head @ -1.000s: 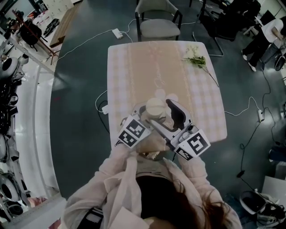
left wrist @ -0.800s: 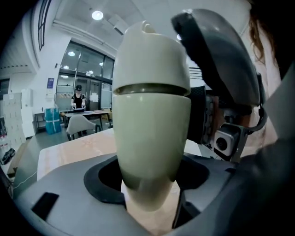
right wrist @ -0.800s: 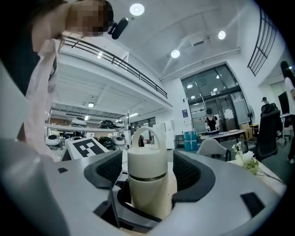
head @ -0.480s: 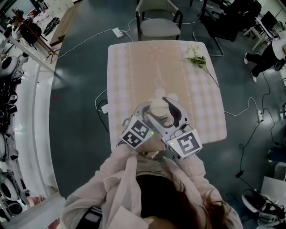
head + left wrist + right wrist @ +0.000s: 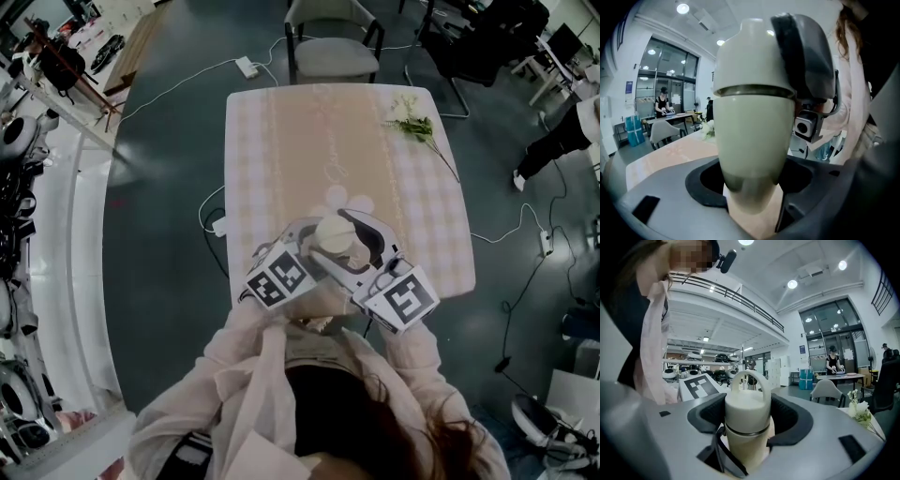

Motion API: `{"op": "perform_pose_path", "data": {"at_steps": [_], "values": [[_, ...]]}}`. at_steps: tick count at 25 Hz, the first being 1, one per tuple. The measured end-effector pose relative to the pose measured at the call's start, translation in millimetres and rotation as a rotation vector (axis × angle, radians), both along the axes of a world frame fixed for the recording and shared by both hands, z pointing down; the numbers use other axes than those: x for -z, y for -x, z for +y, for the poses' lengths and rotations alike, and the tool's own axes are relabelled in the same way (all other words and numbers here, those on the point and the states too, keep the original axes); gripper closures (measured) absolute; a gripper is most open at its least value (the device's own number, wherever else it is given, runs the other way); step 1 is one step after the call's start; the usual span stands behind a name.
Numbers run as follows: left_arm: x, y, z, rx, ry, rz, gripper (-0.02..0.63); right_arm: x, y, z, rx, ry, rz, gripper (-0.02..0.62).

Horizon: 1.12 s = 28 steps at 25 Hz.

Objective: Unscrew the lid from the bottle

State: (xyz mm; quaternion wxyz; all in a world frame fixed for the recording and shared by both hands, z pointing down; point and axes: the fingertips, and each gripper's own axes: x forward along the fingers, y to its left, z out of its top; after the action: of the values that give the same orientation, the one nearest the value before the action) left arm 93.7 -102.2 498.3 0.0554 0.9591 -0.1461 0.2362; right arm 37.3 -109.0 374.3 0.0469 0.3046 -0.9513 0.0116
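A cream bottle [image 5: 754, 140] with a rounded lid [image 5: 330, 230] and a loop handle stands upright over the near edge of the table [image 5: 281, 141]. My left gripper [image 5: 754, 187] is shut on the bottle's lower body, its marker cube [image 5: 279, 277] at the left. My right gripper [image 5: 746, 420] comes in from the right, with its pads on both sides of the lid [image 5: 746, 411]. Its jaws have just been closing, and they are now shut on the lid. One right finger [image 5: 806, 61] lies against the lid in the left gripper view. A dark strap [image 5: 722, 455] hangs beside the bottle.
White flowers [image 5: 412, 124] lie at the table's far right corner. A grey chair [image 5: 333, 47] stands beyond the far edge. Cables and a power strip [image 5: 247, 68] lie on the floor around the table. People are at desks in the background.
The right gripper's jaws have drawn in onto the lid and the gripper has rolled a little. The bottle and the left gripper have stayed almost in place.
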Motion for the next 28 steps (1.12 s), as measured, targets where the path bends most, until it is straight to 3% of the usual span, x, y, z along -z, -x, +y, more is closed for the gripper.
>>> {"op": "perform_pose_path", "data": {"at_steps": [6, 9, 18, 25, 28], "values": [[11.0, -2.1, 17.0, -0.166, -0.016, 0.036, 0.290, 7.5, 6.2, 13.8, 0.096, -0.013, -0.029, 0.288], [11.7, -1.6, 22.2, -0.209, -0.011, 0.039, 0.290, 8.3, 7.1, 16.5, 0.111, -0.010, -0.037, 0.288], [-10.1, 3.3, 29.6, -0.223, 0.012, -0.022, 0.290, 31.7, -7.4, 12.8, 0.122, -0.028, -0.150, 0.290], [-9.2, 2.1, 24.9, -0.190, -0.006, -0.007, 0.290, 57.3, -37.8, -1.4, 0.026, -0.079, -0.212, 0.290], [0.1, 0.8, 18.5, -0.158, -0.016, 0.033, 0.290, 57.5, -51.7, -6.3, -0.034, -0.094, -0.205, 0.288]]}}
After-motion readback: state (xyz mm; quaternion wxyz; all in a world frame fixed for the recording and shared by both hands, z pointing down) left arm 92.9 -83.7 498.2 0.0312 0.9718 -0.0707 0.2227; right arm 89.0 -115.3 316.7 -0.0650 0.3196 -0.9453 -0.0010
